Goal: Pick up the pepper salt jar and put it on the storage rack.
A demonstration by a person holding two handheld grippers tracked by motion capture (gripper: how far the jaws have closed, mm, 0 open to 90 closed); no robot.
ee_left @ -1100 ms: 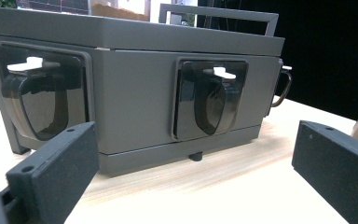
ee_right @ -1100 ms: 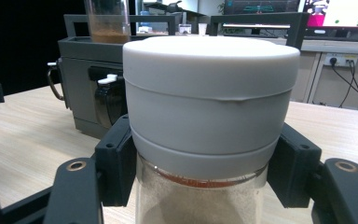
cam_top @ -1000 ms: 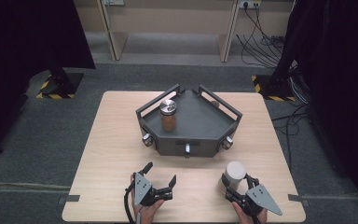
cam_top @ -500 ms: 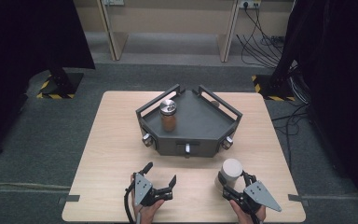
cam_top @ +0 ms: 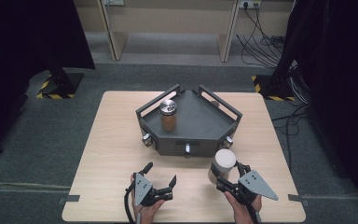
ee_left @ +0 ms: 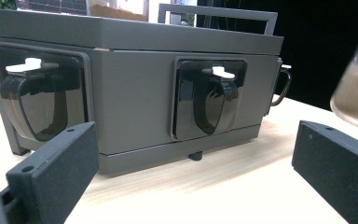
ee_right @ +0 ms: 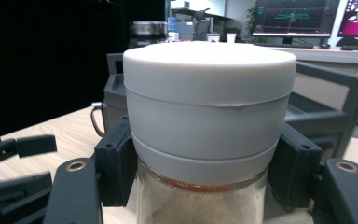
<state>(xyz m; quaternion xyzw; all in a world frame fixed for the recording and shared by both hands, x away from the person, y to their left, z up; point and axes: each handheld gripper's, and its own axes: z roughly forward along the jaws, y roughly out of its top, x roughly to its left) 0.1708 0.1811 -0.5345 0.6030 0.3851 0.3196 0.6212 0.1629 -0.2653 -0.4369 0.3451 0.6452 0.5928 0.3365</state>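
high view: a light wooden table [cam_top: 107, 154] carries a dark grey angular tray [cam_top: 200, 122] at its centre, with small dispenser handles along the tray's near faces. inside the tray, at its left, stands an upright jar with a metal lid [cam_top: 168, 114] and brown contents. near the right front corner of the tray, on the table top, stands the white-lidded jar [cam_top: 223, 164], upright, with pale powder visible through its glass. the right gripper [cam_top: 227, 181], held in a hand at the near right edge, has its jaws closed against the two sides of this jar just below the cap; the right gripper view shows the white-lidded jar [ee_right: 209, 116] close up, the black pads pressed to the lower band of the lid on either side. the left gripper [cam_top: 160, 178], held at the near edge left of centre, rests low over the table with its jaws spread apart and nothing between them; the left gripper view looks between those separated jaws at the near wall of the tray [ee_left: 135, 98] and two black dispenser handles [ee_left: 209, 100], with the glass of the white-lidded jar [ee_left: 356, 93] at the right edge.
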